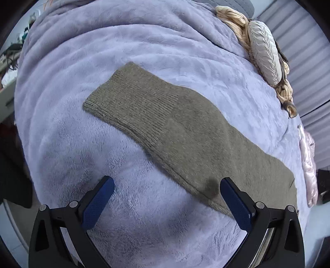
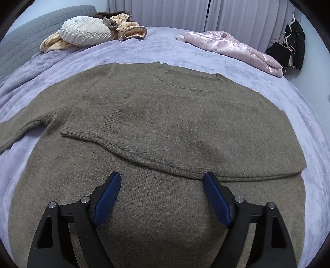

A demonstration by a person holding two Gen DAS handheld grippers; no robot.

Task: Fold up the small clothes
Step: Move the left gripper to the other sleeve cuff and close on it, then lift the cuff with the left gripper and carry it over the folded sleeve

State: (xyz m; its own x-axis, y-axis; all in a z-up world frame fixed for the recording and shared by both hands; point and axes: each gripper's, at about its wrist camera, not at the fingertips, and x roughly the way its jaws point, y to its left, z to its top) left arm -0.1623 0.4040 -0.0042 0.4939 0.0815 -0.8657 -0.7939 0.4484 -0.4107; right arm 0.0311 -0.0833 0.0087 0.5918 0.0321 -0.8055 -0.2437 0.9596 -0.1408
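Observation:
An olive-brown knit sweater (image 2: pixel 165 127) lies flat on a lilac fleece blanket (image 2: pixel 144 53), neckline at the far side. Its right sleeve (image 2: pixel 127 132) is folded across the chest, cuff pointing left. Its left sleeve (image 1: pixel 165 123) stretches out over the blanket, ribbed cuff at the far left in the left wrist view. My left gripper (image 1: pixel 167 183) is open and empty, hovering over the blanket at the near edge of that sleeve. My right gripper (image 2: pixel 162 177) is open and empty, low over the sweater's body just below the folded sleeve.
A cream round pleated cushion (image 2: pixel 84 31) and beige striped clothes (image 2: pixel 127 28) lie at the head of the bed. A shiny pink jacket (image 2: pixel 233 46) lies at the far right. A grey headboard (image 2: pixel 22 41) and curtains (image 2: pixel 247 16) stand behind.

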